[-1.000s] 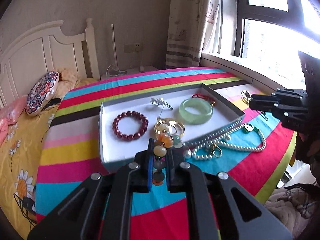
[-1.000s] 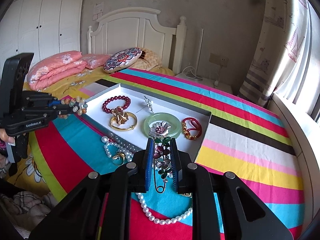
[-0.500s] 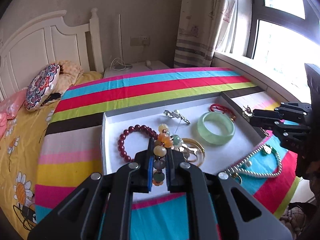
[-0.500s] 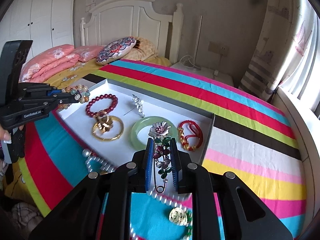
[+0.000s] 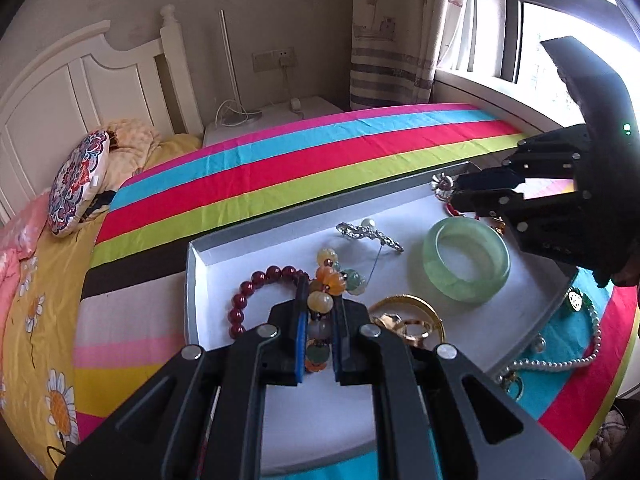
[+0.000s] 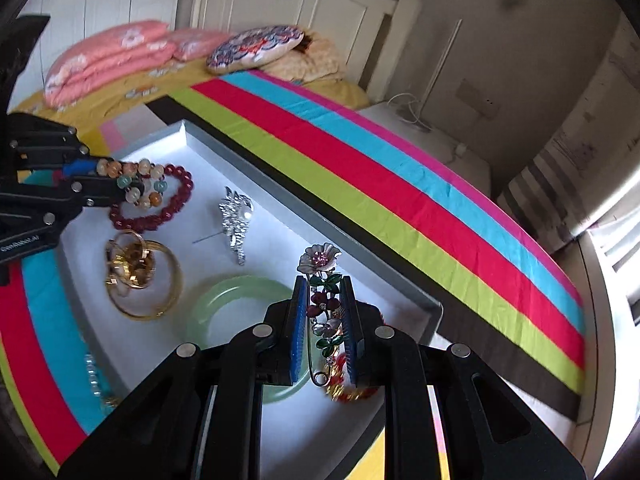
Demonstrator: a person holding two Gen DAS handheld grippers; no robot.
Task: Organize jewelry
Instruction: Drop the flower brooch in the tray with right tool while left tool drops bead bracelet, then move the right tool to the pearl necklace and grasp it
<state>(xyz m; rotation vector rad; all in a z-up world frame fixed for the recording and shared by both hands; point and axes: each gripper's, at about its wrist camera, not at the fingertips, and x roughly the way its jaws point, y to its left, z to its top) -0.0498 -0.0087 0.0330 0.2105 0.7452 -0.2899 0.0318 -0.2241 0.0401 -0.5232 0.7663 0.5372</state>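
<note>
Jewelry is spread in and around a shallow white tray [image 5: 192,280] set on a striped cloth [image 5: 320,160]. Left wrist view: the left gripper [image 5: 319,344] is seen closed on a multicoloured bead bracelet [image 5: 324,300], whose orange, cream and green beads are pinched between the blue pads and held over the near left part of the tray. Under it a dark red bead bracelet [image 5: 256,284] lies on the tray floor. A silver brooch [image 5: 368,234] lies near the tray middle, a pale green jade bangle [image 5: 466,266] to its right, and gold bangles [image 5: 412,320] just beside the gripper's right finger. A pearl necklace [image 5: 560,364] lies outside the tray on the cloth at the right. The right gripper [image 5: 452,192] is seen over the tray's far right corner, a flower end showing at its tip. Right wrist view: the right gripper [image 6: 323,332] is shut on a flower brooch [image 6: 322,280], its enamel blossoms and long pin clamped between the pads above the tray's right end. A red cord bracelet [image 6: 348,384] is partly hidden below the fingers. The jade bangle [image 6: 228,292] lies just left of them, the gold bangles [image 6: 140,276] further left, the silver brooch [image 6: 236,216] beyond. The left gripper [image 6: 108,184] is seen at the left edge with its bead bracelet [image 6: 136,184] over the red beads [image 6: 172,208].
</note>
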